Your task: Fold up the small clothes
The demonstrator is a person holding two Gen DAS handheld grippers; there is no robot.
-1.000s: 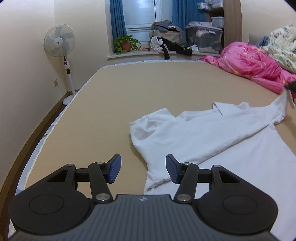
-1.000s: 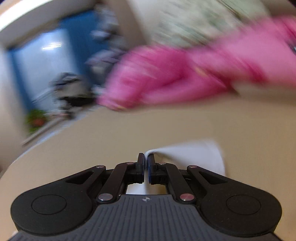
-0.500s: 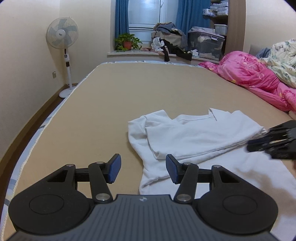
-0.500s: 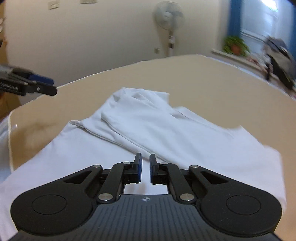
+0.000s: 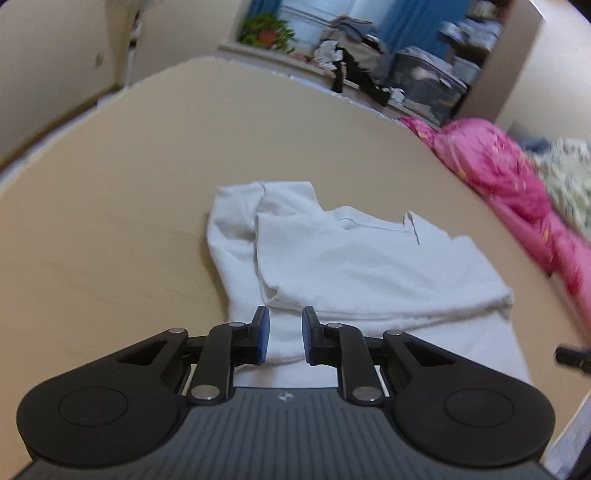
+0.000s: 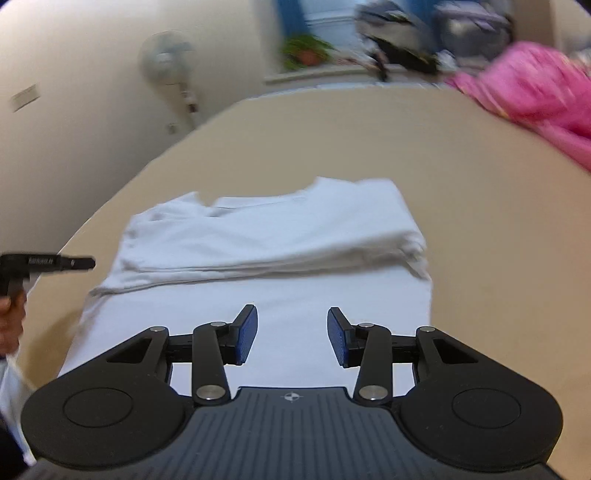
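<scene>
A white shirt (image 5: 354, 269) lies on the tan bed, its upper part folded over the lower part; it also shows in the right wrist view (image 6: 273, 236). My left gripper (image 5: 284, 338) is over the shirt's near left edge, jaws partly apart with nothing between them. My right gripper (image 6: 291, 338) is open and empty just above the shirt's lower part. The left gripper's tip (image 6: 74, 263) shows at the left of the right wrist view.
The tan bed surface (image 5: 129, 221) spreads around the shirt. A pink quilt (image 5: 509, 177) lies at the right. A windowsill with a plant (image 5: 266, 31), clothes and boxes is at the back. A fan (image 6: 166, 62) stands by the left wall.
My right gripper let go of the shirt, opened wide and swung to face the shirt from the near side. My left gripper moved forward over the shirt's edge and its jaws narrowed.
</scene>
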